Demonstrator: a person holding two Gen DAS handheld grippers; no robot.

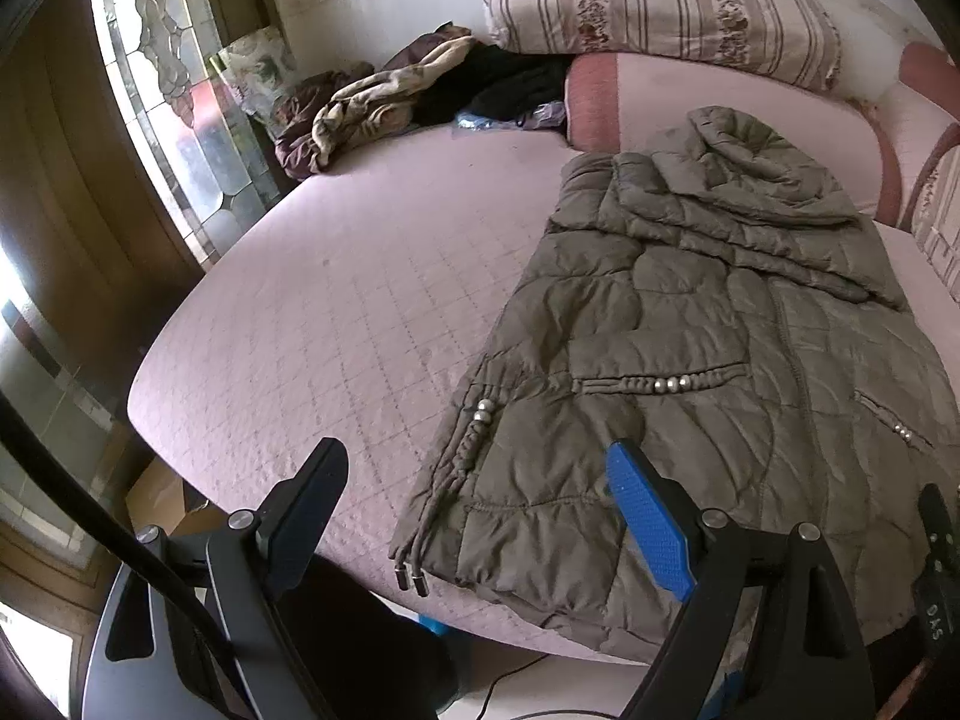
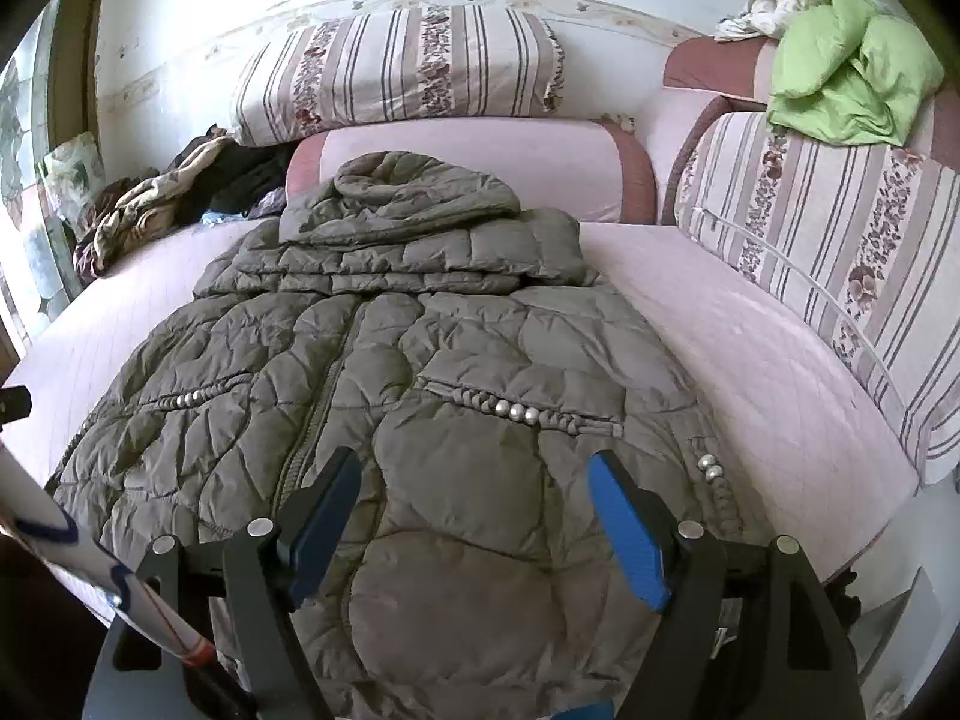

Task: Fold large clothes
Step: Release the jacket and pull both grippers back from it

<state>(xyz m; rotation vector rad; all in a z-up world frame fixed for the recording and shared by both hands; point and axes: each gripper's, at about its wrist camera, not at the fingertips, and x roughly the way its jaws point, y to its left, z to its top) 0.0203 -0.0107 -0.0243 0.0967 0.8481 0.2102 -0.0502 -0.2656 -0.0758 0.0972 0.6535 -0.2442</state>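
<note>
Olive puffer jacket (image 2: 384,372) is laid flat on the pink quilted bed (image 1: 312,324), hood (image 2: 420,192) folded down toward the pink bolster (image 2: 480,150), hem at the near bed edge. Right gripper (image 2: 474,474) is held over the hem, pointed along the jacket, jaws spread, nothing held. Left gripper (image 1: 474,474) is held over the jacket's left hem corner, by the drawcord ends (image 1: 411,579), jaws likewise released, empty. Striped pillows (image 2: 396,66) and a clothes pile (image 1: 384,102) are seen at the far side.
</note>
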